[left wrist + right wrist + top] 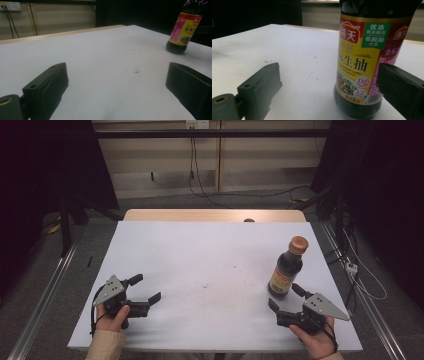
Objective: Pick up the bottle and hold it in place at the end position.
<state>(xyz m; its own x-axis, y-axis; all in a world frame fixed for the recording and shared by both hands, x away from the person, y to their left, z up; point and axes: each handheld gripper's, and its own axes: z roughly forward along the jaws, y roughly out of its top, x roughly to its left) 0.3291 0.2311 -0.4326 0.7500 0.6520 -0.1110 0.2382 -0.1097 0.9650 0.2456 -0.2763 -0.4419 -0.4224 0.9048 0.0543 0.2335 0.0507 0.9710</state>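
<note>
My right claw [286, 301] sits with jaws spread wide, empty, just beside the upright soy sauce bottle [286, 270] near the right edge of the white table [200, 260]. Its yellow label reads 海天 and 味生抽 (a green patch says 优选). My left claw [145, 290], also agape, rests well apart from the bottle.

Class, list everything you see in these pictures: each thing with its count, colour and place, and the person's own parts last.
Sauce bottle: one, dark with orange cap and yellow-red label, upright on the table's right side.
Table: one, white top with wooden far edge, centre.
Wall sockets: two, white, on the back wall.
Cables: several, black, on the wall and floor behind.
Left gripper: one, black, open, front left.
Right gripper: one, black, open, just before the bottle.
Hands: two, bottom edge.
</note>
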